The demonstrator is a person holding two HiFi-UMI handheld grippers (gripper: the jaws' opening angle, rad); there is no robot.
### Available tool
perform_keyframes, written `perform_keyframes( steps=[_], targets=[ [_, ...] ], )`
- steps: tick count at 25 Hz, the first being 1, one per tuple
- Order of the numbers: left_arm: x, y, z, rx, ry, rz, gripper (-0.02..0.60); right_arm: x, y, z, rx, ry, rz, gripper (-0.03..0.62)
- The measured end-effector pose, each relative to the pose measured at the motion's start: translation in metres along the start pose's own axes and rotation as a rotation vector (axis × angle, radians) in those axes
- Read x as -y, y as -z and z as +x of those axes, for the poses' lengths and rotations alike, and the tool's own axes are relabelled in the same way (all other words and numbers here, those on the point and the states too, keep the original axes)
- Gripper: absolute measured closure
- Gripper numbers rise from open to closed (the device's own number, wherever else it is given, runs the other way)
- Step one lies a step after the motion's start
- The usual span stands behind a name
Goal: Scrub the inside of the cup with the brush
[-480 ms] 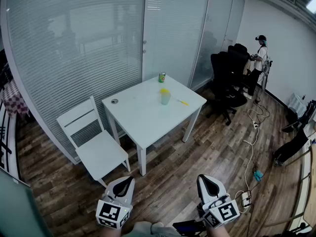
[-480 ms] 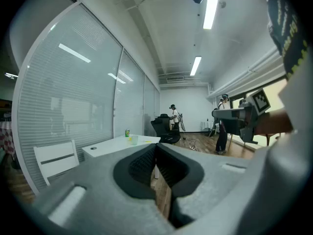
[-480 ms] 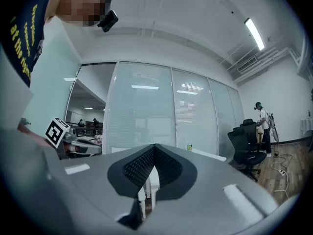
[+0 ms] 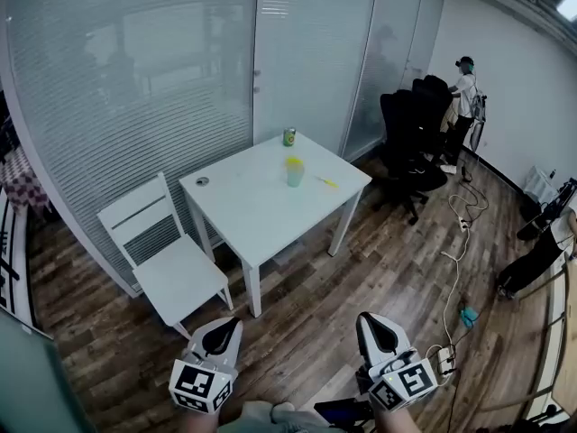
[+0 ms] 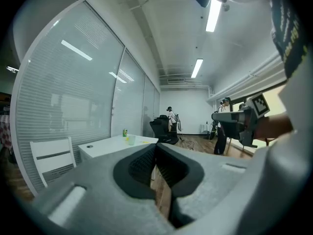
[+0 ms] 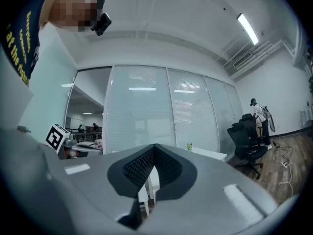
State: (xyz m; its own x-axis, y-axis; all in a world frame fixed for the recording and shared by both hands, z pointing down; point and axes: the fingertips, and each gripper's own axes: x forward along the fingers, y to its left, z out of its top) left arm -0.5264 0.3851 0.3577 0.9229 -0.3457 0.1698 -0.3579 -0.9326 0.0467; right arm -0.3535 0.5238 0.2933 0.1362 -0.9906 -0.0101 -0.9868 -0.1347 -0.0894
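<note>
Left gripper (image 4: 230, 332) and right gripper (image 4: 377, 330) closed, empty; might topple cup (image 4: 295, 175) near table's (image 4: 261, 219) far edge grabbing brush (image 4: 327, 182).

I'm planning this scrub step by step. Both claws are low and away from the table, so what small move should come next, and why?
Probably a step toward the white table. The left claw and right claw are both shut, empty and held low over the floor, while the cup and the brush lying beside it sit on the tabletop, seemingly beyond reach.
</note>
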Motion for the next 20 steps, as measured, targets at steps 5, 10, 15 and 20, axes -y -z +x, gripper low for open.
perform_keyframes(
  steps=[5,10,15,20],
  targets=[
    [0.008,-0.002,0.008,0.002,-0.004,0.003,0.581,0.011,0.006,-0.003,-0.014,-0.009,-0.014,0.589],
    [0.02,-0.004,0.018,0.02,-0.01,0.008,0.58,0.023,0.012,-0.007,-0.008,-0.023,-0.009,0.588],
    [0.027,-0.005,0.028,0.02,-0.019,0.005,0.58,0.039,0.015,-0.012,-0.002,-0.014,0.009,0.588],
    [0.021,0.003,0.044,0.003,-0.028,-0.005,0.58,0.057,0.02,-0.007,-0.005,0.003,0.017,0.588]
  ],
)
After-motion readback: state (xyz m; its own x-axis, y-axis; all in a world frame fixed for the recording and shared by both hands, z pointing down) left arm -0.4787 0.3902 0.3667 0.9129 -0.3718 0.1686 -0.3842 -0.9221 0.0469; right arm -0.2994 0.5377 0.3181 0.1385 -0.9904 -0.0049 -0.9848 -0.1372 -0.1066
